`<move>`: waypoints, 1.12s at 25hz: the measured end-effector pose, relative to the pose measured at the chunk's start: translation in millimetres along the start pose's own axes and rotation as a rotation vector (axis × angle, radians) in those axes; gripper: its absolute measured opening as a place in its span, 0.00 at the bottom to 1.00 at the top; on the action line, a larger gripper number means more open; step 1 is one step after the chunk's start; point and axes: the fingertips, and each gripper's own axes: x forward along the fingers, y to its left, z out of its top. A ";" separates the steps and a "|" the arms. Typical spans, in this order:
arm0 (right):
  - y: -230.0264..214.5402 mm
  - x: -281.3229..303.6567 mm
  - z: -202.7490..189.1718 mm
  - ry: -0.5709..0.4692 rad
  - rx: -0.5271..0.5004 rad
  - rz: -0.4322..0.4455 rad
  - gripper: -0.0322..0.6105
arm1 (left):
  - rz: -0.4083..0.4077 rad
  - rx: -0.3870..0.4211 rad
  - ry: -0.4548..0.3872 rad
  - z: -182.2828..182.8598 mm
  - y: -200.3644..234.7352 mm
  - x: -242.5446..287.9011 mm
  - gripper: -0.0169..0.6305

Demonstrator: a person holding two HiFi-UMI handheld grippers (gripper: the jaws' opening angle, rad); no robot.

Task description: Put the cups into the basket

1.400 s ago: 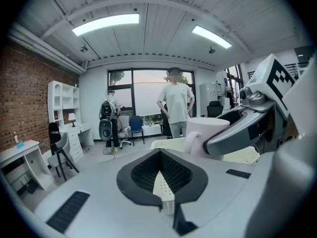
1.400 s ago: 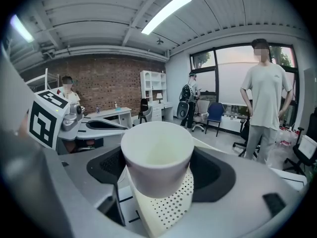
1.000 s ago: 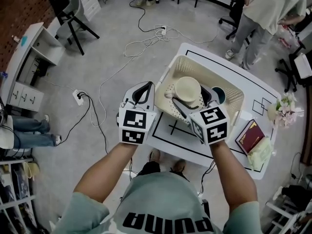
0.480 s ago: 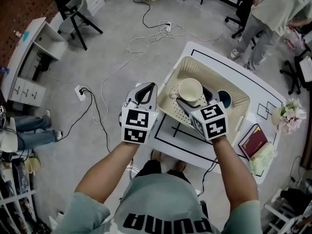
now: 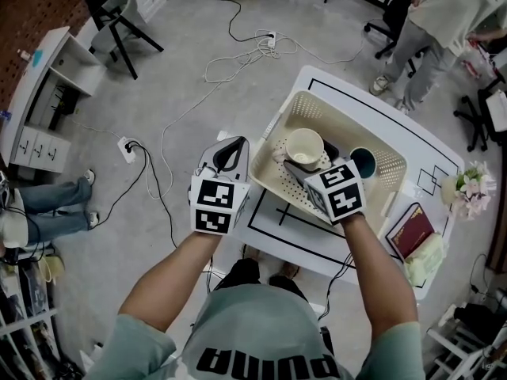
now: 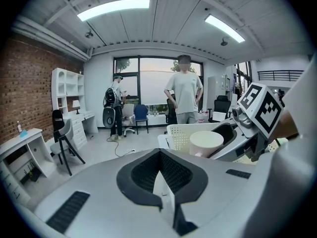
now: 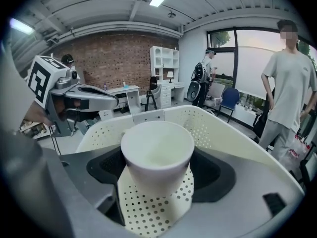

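At the left, our left gripper (image 5: pixel 229 152) hangs at the left edge of the white table (image 5: pixel 273 222), just beside the basket's left wall, its two jaws pressed together with nothing between them (in the left gripper view (image 6: pixel 162 190) only a thin pale slit shows where they meet). Next comes the cream perforated basket (image 5: pixel 315 103), standing on the table and taking up most of its far-left part. Inside its outline sits the cream cup (image 5: pixel 305 146), upright with its mouth up, and our right gripper (image 5: pixel 303 165) reaches in from the near side and pinches it. In the right gripper view the jaws stand on either side of this cup (image 7: pixel 157 152), with the basket's dotted floor (image 7: pixel 158 209) below it; we cannot tell whether its base touches that floor. Just right of it, a dark teal cup (image 5: pixel 363 162) stands upright in the basket's right end. Further right on the table lie a red book (image 5: pixel 408 222) and, beyond it, pale flowers (image 5: pixel 467 190).
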 end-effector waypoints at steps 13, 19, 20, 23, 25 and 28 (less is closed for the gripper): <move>3.2 27.4 -23.1 0.048 -0.036 0.057 0.65 | -0.017 -0.008 0.017 -9.8 0.6 7.5 0.04; 3.8 33.9 -34.0 0.060 -0.040 0.071 0.65 | -0.027 -0.008 0.021 -12.6 -1.9 10.5 0.04; 4.4 34.5 -36.3 0.065 -0.043 0.075 0.65 | -0.028 -0.008 0.021 -12.7 -2.5 10.6 0.04; 5.9 34.7 -43.0 0.075 -0.045 0.086 0.65 | -0.030 -0.012 0.019 -12.1 -3.5 9.9 0.04; 6.4 34.7 -45.0 0.080 -0.049 0.090 0.65 | -0.031 -0.015 0.015 -10.1 -3.1 9.9 0.04; 8.8 35.3 -50.4 0.103 -0.063 0.096 0.65 | -0.032 -0.015 0.015 -9.7 -3.3 10.3 0.04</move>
